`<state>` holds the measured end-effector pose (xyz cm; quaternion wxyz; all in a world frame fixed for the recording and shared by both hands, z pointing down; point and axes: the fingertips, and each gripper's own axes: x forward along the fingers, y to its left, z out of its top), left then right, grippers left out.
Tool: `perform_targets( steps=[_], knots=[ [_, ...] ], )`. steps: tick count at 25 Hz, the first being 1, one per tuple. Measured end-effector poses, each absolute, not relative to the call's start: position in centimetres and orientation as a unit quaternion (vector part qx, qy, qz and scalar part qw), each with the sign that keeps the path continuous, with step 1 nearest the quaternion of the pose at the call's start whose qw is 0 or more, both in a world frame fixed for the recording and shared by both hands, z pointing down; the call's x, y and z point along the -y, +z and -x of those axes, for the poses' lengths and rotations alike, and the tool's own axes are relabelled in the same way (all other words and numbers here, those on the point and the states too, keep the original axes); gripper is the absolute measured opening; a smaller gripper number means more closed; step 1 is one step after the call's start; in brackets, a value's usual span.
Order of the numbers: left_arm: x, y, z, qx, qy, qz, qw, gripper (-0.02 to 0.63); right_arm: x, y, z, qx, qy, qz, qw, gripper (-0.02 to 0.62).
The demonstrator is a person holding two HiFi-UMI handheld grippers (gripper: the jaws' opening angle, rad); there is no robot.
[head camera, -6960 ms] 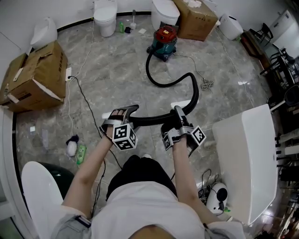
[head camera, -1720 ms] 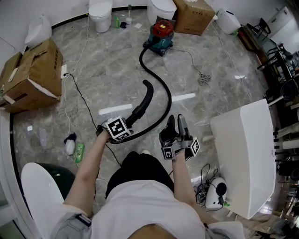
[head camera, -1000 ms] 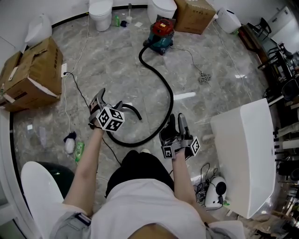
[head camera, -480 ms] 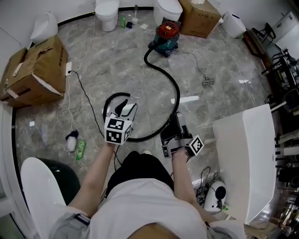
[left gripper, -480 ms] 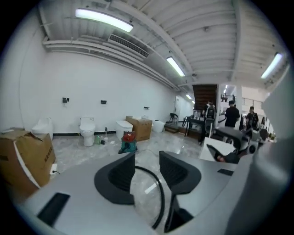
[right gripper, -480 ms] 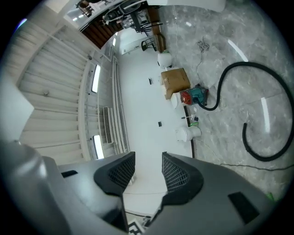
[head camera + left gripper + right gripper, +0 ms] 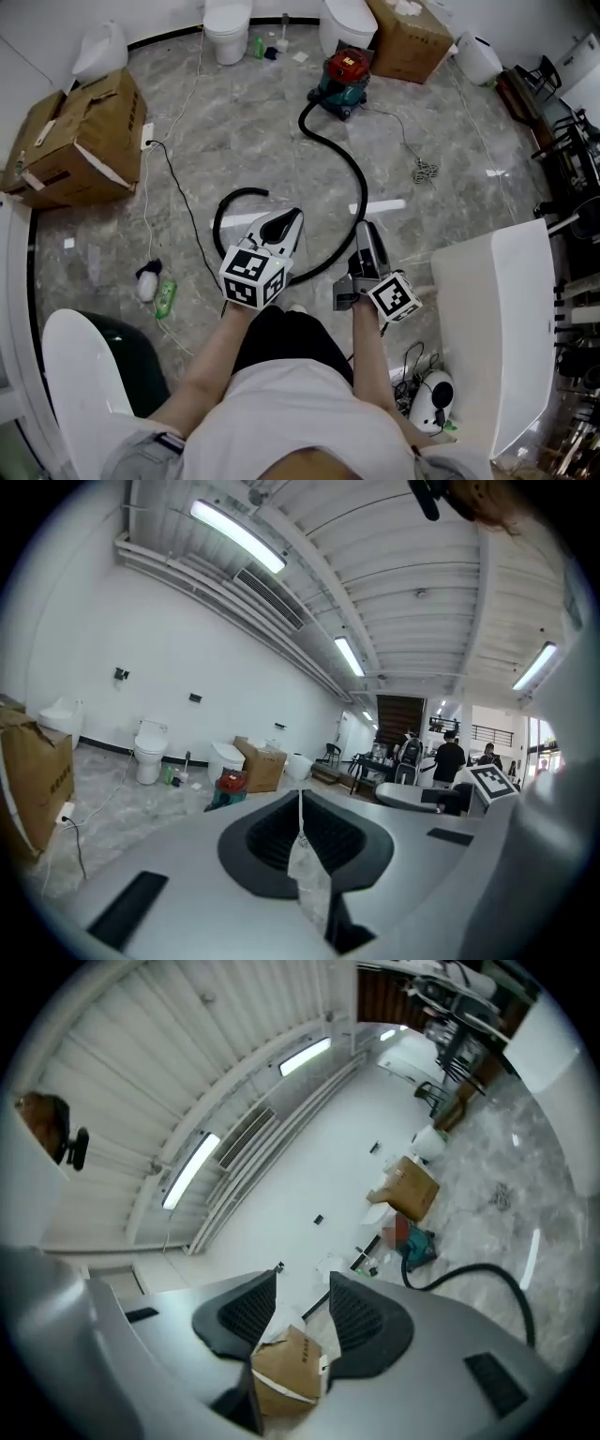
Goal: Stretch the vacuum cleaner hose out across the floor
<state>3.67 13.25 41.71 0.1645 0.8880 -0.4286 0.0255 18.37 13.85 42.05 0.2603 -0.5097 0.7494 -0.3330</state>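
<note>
1. the vacuum cleaner point(image 7: 343, 75), red on top with a teal body, stands at the far end of the grey marble floor point(image 7: 234, 141). it is close to a toilet point(image 7: 228, 23) and a closed cardboard box point(image 7: 403, 37) by the wall.
2. the black hose point(image 7: 363, 192) leaves the vacuum cleaner and bends toward the person. in the head view it passes behind the left gripper point(image 7: 287, 223), then curls back in a loop to its free end point(image 7: 265, 194).
3. the hose lies on the floor in a long s-shaped curve, not in a straight line.
4. the left gripper is held up above the floor in front of the person. its jaws have just been closing and now stand together, with nothing between them.
5. the right gripper point(image 7: 367, 230) is held just beside it. its jaws stand apart and hold nothing; through the gap its own view shows only a cardboard box far off on the floor.
6. neither gripper touches the hose.
7. a battered open cardboard box point(image 7: 80, 141) sits at the left of the floor. a thin black cable point(image 7: 173, 202) runs from beside it toward the person.
8. a small green bottle point(image 7: 164, 298) lies near the person's left side.
9. a large white fixture point(image 7: 492, 309) stands at the person's right.
</note>
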Motion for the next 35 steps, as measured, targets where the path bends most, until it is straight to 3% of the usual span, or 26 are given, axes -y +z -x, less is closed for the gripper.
perform_targets(
  steps=[7,10,12,17,18,19,21,28,35],
  knots=[
    [-15.2,39.2,-5.2,0.424,0.037,-0.897,0.121,0.009,-14.6,39.0,-17.1,-0.813,-0.166,0.552,0.087,0.186],
    [-16.0,38.0,-5.6,0.415,0.034,-0.903,0.105,0.009,-14.9,39.6,-15.9,-0.816,-0.14,0.56,-0.017,0.186],
    [-16.7,37.8,-5.9,0.412,0.039,-0.905,0.096,0.009,-15.4,39.7,-15.3,-0.814,-0.131,0.564,-0.047,0.186],
    [-17.8,38.1,-6.6,0.411,0.045,-0.905,0.097,0.009,-16.9,38.6,-14.2,-0.821,-0.09,0.562,-0.047,0.175],
    [-17.9,38.1,-6.8,0.411,0.043,-0.905,0.098,0.009,-17.1,38.6,-14.1,-0.821,-0.093,0.562,-0.043,0.142],
    [-17.9,38.1,-6.9,0.411,0.042,-0.905,0.097,0.009,-17.2,38.8,-14.0,-0.821,-0.102,0.56,-0.038,0.059],
    [-17.8,38.2,-6.9,0.413,0.041,-0.905,0.094,0.009,-17.5,39.7,-13.5,-0.825,-0.121,0.551,-0.039,0.017],
    [-18.3,39.7,-7.1,0.402,0.047,-0.908,0.105,0.009,-17.8,42.1,-12.9,-0.82,-0.158,0.547,-0.055,0.015],
    [-17.8,40.8,-7.8,0.387,0.036,-0.907,0.161,0.009,-18.1,43.1,-13.1,-0.813,-0.176,0.552,-0.067,0.015]
  ],
)
